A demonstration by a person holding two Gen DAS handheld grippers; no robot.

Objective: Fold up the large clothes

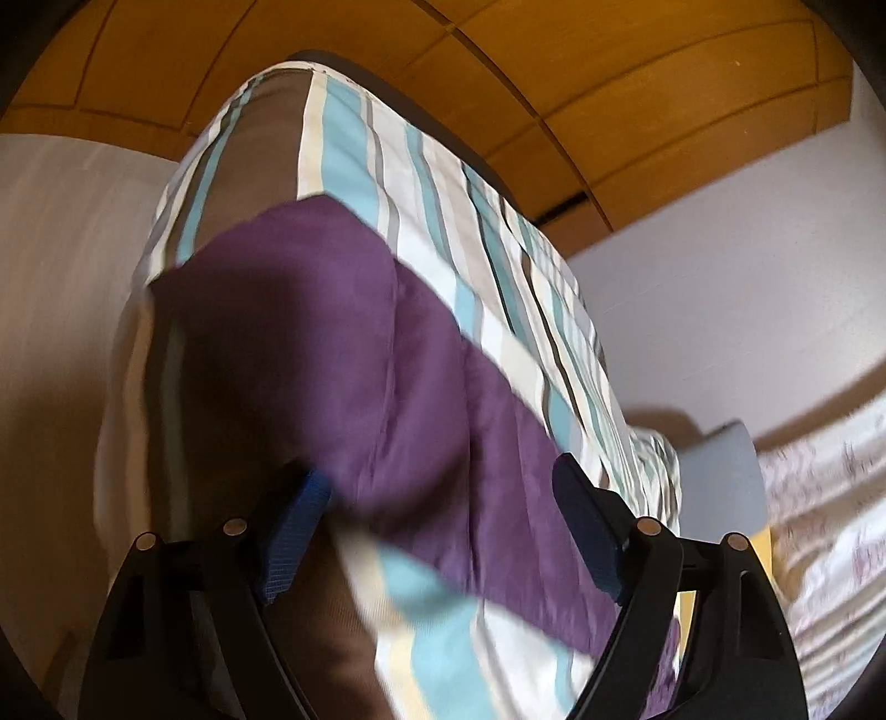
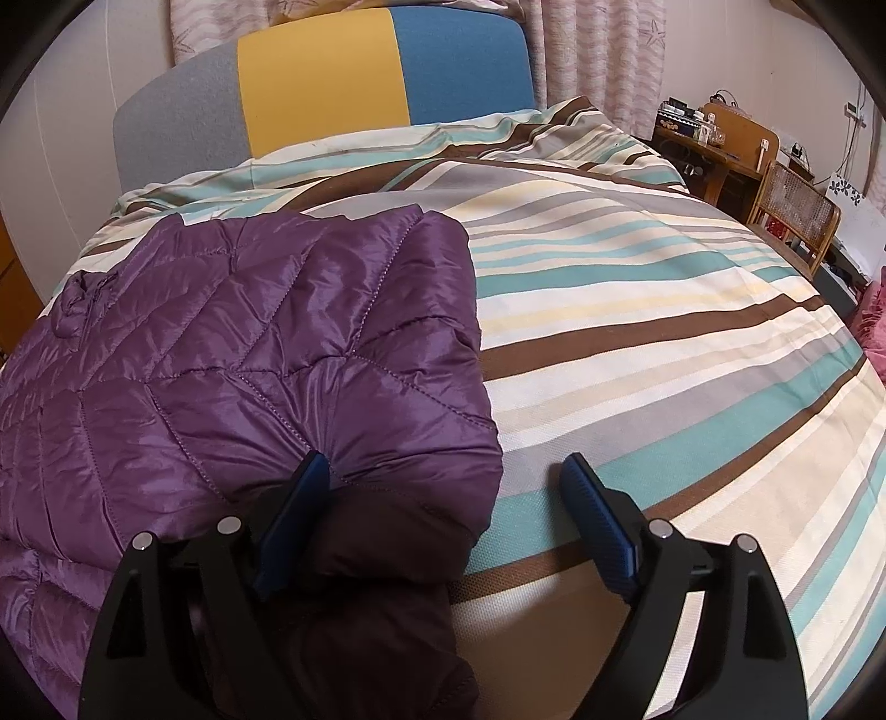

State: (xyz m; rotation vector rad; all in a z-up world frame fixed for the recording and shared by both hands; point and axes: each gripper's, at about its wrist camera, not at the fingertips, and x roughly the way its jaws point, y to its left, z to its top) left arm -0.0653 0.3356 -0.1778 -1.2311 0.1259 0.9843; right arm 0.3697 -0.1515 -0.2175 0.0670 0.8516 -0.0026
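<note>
A purple quilted jacket [image 2: 232,354] lies on the near left part of a bed covered by a striped duvet [image 2: 637,332] in cream, teal, brown and grey. In the right wrist view the right gripper [image 2: 443,487] hovers at the jacket's near right corner with its jaws spread wide; the left blue pad [image 2: 293,526] rests on or just above the purple fabric, where a darker fold of the jacket bunches beneath it, while the other pad sits over bare duvet, and nothing is pinched between them. Beyond the bed stands a headboard [image 2: 321,83] in grey, yellow and blue panels, with patterned curtains [image 2: 598,50] behind it and a wooden desk [image 2: 714,149] and cane chair [image 2: 797,205] at the far right. The left wrist view is tilted and blurred: the left gripper [image 1: 443,487] is also wide apart, the jacket [image 1: 343,343] filling the space ahead of its fingers, though whether they touch the fabric cannot be told. Wooden wardrobe panels [image 1: 609,83] curve across the far side.
</note>
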